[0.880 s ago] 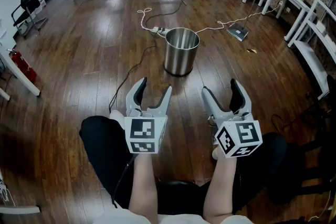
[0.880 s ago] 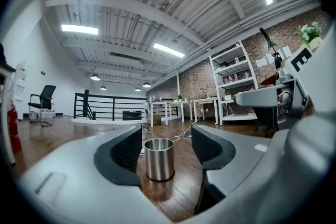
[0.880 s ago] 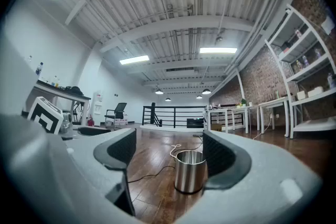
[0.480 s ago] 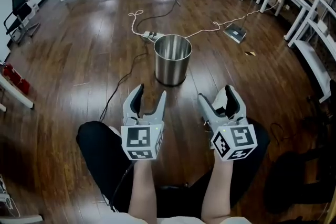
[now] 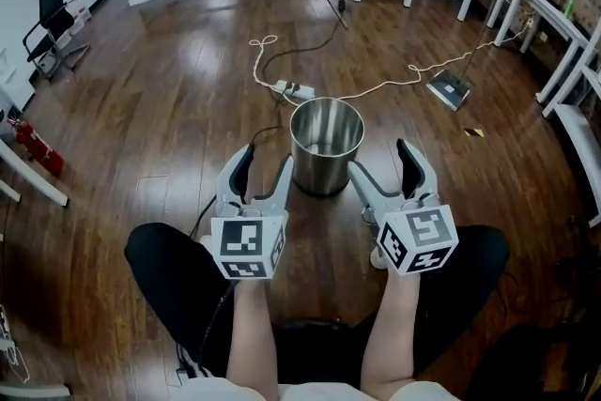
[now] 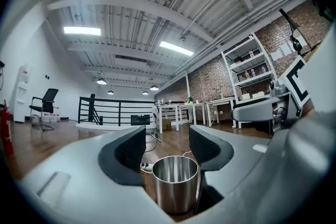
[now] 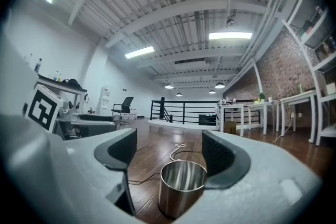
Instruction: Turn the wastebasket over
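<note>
One shiny cylindrical steel wastebasket (image 5: 324, 166) is seen standing upright, mouth up, on the dark wooden plank floor (image 5: 160, 99), well in from the railed far edge. Its long axis is vertical, so it is judged not yet turned over. It is placed just ahead of and between the two tools, flanked about equally; neither is clearly nearer. The left gripper (image 5: 266, 160) and the right gripper (image 5: 382, 160) are held level and pointed forward, jaws spread wide with nothing between the pads. Contact with the steel wall cannot be confirmed.
</note>
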A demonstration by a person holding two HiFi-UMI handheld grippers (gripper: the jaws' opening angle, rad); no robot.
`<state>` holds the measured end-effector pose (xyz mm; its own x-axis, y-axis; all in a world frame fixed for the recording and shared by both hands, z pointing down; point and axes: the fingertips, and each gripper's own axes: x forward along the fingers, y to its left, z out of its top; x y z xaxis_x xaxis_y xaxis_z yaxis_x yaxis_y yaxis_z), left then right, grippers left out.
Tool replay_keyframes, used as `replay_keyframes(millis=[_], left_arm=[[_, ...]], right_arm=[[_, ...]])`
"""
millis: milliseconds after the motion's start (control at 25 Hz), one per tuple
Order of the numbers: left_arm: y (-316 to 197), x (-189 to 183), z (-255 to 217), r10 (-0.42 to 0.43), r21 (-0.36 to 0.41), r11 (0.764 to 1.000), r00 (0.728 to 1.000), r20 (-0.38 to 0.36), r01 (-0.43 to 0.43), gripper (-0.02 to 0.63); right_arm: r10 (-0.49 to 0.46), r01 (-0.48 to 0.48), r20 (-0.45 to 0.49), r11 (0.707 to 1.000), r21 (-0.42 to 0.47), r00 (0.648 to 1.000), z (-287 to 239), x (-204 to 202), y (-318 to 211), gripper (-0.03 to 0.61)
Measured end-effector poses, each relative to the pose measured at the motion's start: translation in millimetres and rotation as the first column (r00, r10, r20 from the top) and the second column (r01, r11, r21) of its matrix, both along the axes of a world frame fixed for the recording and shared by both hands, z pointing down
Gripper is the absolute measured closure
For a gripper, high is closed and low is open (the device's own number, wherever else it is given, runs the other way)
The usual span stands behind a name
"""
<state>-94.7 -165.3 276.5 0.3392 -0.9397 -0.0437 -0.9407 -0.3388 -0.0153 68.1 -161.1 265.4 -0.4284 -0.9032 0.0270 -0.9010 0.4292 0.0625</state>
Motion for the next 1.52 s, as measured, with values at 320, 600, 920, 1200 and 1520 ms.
replay_keyframes(millis=[320, 600, 920, 1200, 1520], left_arm=[[-92.0, 3.3, 12.1, -0.053, -0.008, 0.999, 0.999, -0.008, 0.053, 0.345], [-149.0, -11.7, 54.1, -0.116, -0.09, 0.989, 0.993, -0.029, 0.113, 0.35], [-168.3, -36.9, 109.5, -0.149, -0.158, 0.975, 0.988, 0.045, 0.155, 0.356], [-173.4, -50.3, 147.1, -0.189, -0.22, 0.959, 0.982, -0.025, 0.179, 0.365], [-173.0, -63.0, 156.2, -0.231, -0.254, 0.944, 0.972, -0.048, 0.212, 0.368]], right_arm=[[-0.169, 0.16, -0.17, 0.985, -0.063, 0.971, 25.9, -27.4, -93.9, 0.204], [-0.369, 0.284, -0.277, 0.91, -0.301, 0.887, 106.4, -49.0, -151.0, 0.204], [-0.614, 0.37, -0.356, 0.745, -0.555, 0.704, 216.3, -103.6, -194.2, 0.204], [-0.697, 0.343, -0.306, 0.627, -0.699, 0.649, 282.8, -146.1, -206.6, 0.337], [-0.661, 0.239, -0.381, 0.649, -0.722, 0.647, 312.5, -156.8, -210.7, 0.491]])
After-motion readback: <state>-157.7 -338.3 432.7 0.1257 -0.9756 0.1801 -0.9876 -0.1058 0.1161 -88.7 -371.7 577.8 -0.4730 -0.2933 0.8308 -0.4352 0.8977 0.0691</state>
